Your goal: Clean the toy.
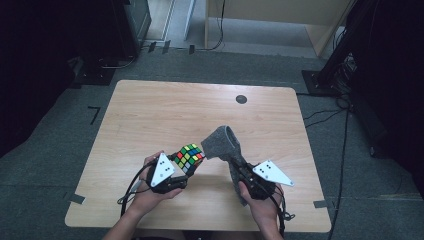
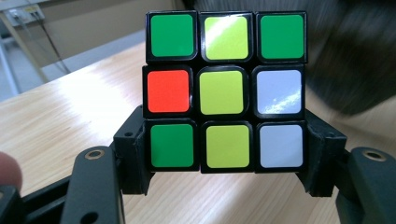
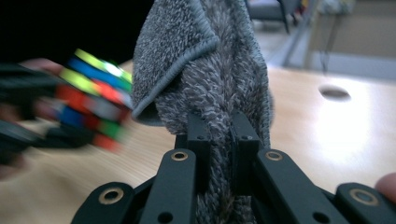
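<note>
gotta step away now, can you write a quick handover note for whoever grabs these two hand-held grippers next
Left hand-held gripper: shut on the puzzle cube, held up off the table, jaws on its two sides.
Right hand-held gripper: shut on the grey cloth, which stands bunched above the jaws, right beside the cube.
Done: both things picked up and brought close together over the near part of the table.
Left: judging by the setup, probably wiping the cube with the cloth; I can't tell whether they touch yet.

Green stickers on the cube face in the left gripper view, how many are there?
4: at the face's four corners except bottom right, on the cube clamped in the left gripper. Other faces are hidden here.
</note>
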Demonstrator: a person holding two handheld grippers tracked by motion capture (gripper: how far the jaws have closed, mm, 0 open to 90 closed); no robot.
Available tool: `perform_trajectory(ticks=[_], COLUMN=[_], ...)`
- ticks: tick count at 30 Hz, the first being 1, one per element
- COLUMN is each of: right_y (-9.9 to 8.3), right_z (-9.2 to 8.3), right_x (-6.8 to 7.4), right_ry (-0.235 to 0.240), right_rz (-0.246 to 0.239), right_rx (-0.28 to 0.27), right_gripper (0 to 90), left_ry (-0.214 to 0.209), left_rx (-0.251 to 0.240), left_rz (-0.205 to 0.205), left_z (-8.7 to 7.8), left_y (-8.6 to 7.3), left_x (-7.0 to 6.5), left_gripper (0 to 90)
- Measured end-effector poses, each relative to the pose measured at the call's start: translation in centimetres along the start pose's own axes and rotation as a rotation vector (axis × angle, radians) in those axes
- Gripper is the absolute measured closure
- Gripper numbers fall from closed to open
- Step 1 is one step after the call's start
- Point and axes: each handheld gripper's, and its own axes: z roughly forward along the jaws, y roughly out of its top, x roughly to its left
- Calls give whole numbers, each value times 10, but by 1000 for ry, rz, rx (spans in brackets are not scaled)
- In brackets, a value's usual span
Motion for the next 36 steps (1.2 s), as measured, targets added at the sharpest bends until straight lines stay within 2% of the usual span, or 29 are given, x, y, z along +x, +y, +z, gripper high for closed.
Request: perform_trajectory(ticks=[3, 6, 9, 10, 11, 12, 14, 17, 19, 22, 24, 26, 28, 29, 30, 31, 32, 33, 34, 36], right_y=[11, 10, 0, -4, -8, -10, -8, -2, 1, 4, 5, 6, 5, 5, 4, 2, 1, 0, 0, 2], right_z=[2, 11, 25, 30, 34, 35, 33, 25, 20, 11, 10, 12, 12, 12, 12, 13, 13, 13, 12, 10], right_x=[26, 50, 66, 67, 67, 66, 57, 39, 28, 10, 8, 13, 15, 13, 10, 7, 3, 0, -2, 1], right_ry=[102, 152, 179, 194, 209, 216, 218, 143, 84, 168, 249, 294, 300, 284, 251, 199, 165, 162, 176, 228], right_rz=[-89, -153, -163, -154, -135, -115, -74, 8, 28, 166, 222, 216, 233, 244, 235, 213, 213, 234, 251, 250], right_rx=[28, 51, 124, 152, 179, 187, 178, 106, 86, 23, -6, 3, -2, 2, 10, 26, 41, 50, 44, 16], right_gripper=[816, 804, 804, 805, 808, 809, 813, 813, 811, 807, 807, 805, 804, 805, 807, 808, 807, 806, 804, 796], left_ry=[-12, -25, -38, -37, -20, -14, -30, -40, -77, -120, -156, -190, -204, -204, -205, -206, -209, -210, -206, -199], left_rx=[48, 92, 103, 100, 111, 114, 114, 104, 63, -19, -77, -134, -172, -180, -189, -193, -196, -195, -192, -178], left_rz=[27, 35, 30, 38, 65, 76, 71, 71, 48, 37, 38, 43, 49, 45, 35, 26, 16, 11, 14, 27], left_z=[7, 12, 14, 15, 15, 16, 16, 16, 13, 7, 2, -4, -8, -10, -11, -11, -12, -11, -11, -9], left_y=[2, 4, 7, 7, 7, 7, 6, 5, 4, 3, 2, 3, 4, 4, 4, 5, 4, 4, 4, 4], left_x=[-10, -18, -25, -28, -30, -32, -31, -29, -27, -23, -21, -21, -19, -18, -16, -15, -13, -12, -13, -15], left_gripper=[341, 341, 341, 341, 342, 342, 343, 344, 344, 344, 344, 344, 344, 344, 345, 345, 344, 344, 344, 344])
